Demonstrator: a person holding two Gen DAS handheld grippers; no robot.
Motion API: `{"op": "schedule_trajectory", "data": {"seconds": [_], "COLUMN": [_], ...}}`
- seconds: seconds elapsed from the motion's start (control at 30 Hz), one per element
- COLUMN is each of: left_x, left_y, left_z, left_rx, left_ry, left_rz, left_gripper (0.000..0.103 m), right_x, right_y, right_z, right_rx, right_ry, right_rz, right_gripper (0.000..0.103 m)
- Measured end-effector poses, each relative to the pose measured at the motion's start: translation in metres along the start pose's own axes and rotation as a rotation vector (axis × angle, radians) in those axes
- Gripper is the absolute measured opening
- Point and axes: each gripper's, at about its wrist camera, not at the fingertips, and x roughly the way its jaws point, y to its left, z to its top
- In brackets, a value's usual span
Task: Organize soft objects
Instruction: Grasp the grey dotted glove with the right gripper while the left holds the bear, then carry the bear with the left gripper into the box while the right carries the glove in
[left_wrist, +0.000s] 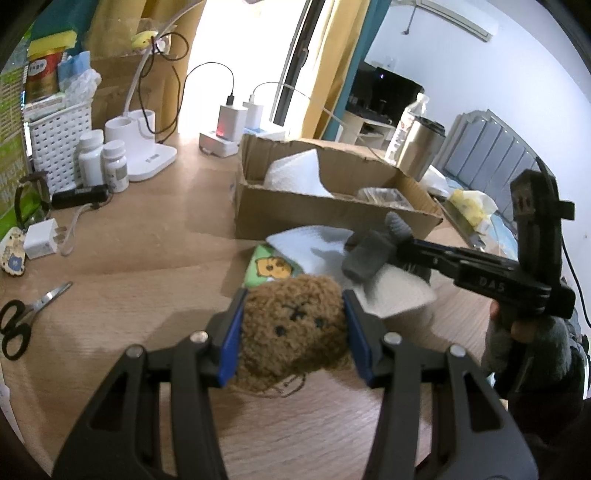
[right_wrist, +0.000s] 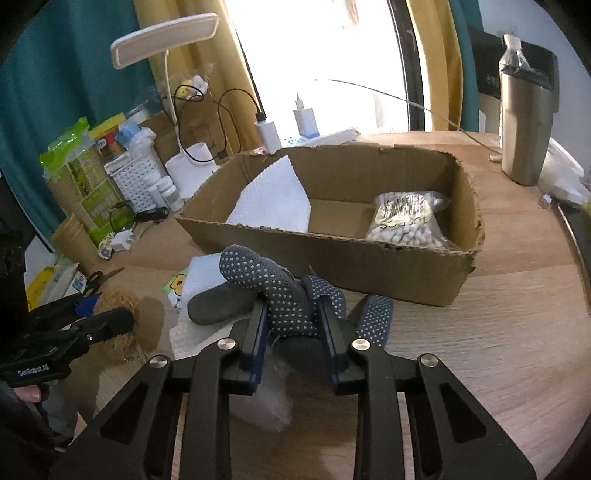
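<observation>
Gripping both soft items at once. Left gripper (left_wrist: 293, 325) clamped on brown plush bear (left_wrist: 293, 330), pads pressing its sides, bear low over wooden surface (left_wrist: 147, 251). Right gripper (right_wrist: 295, 332) closed narrow on dotted grey sock (right_wrist: 273, 291), fabric bunched between pads, toe sticking up toward 11 o'clock. Cardboard box (right_wrist: 369, 266) at 12 o'clock from both, open top, already holding white paper sheet (right_wrist: 273, 199) and bag of white pellets (right_wrist: 406, 218); likely the drop target, free floor mid-box. White towel (left_wrist: 314, 243) and green cartoon pack (left_wrist: 271, 267) lying under the sock, just short of the box. Likely next: lift, carry both over near wall.
</observation>
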Motion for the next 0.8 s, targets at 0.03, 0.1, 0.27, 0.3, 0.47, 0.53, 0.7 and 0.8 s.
{"op": "schedule_trajectory", "data": {"seconds": [0.03,0.1,0.27,0.3,0.47,0.53,0.7,0.8], "left_x": [-0.001,-0.003,-0.011,-0.014,-0.021,-0.023,-0.027,-0.028], "left_y": [-0.001,-0.003,-0.010,-0.011,-0.016,-0.019,-0.027,-0.030], "left_z": [0.000,0.001,0.005,0.007,0.014,0.018,0.030,0.037], "left_rx": [0.001,0.004,0.016,0.018,0.025,0.031,0.048,0.056], "left_ry": [-0.001,-0.008,-0.033,-0.041,-0.064,-0.073,-0.097,-0.110], "left_rz": [-0.001,-0.003,-0.004,-0.003,-0.003,-0.003,-0.004,-0.003], "left_gripper": [0.051,0.051,0.051,0.051,0.051,0.051,0.051,0.051], "right_x": [-0.002,-0.009,-0.030,-0.036,-0.058,-0.064,-0.079,-0.086], "right_y": [0.000,0.000,-0.002,-0.003,-0.005,-0.006,-0.008,-0.010], "right_z": [0.000,-0.001,0.001,0.002,0.005,0.006,0.012,0.017], "right_rx": [-0.003,-0.004,-0.006,-0.006,-0.009,-0.012,-0.019,-0.024], "right_ry": [-0.005,-0.021,-0.069,-0.080,-0.127,-0.138,-0.174,-0.194], "right_rz": [0.000,-0.004,-0.016,-0.019,-0.027,-0.030,-0.034,-0.036], "right_gripper": [0.026,0.025,0.024,0.024,0.024,0.024,0.024,0.024]}}
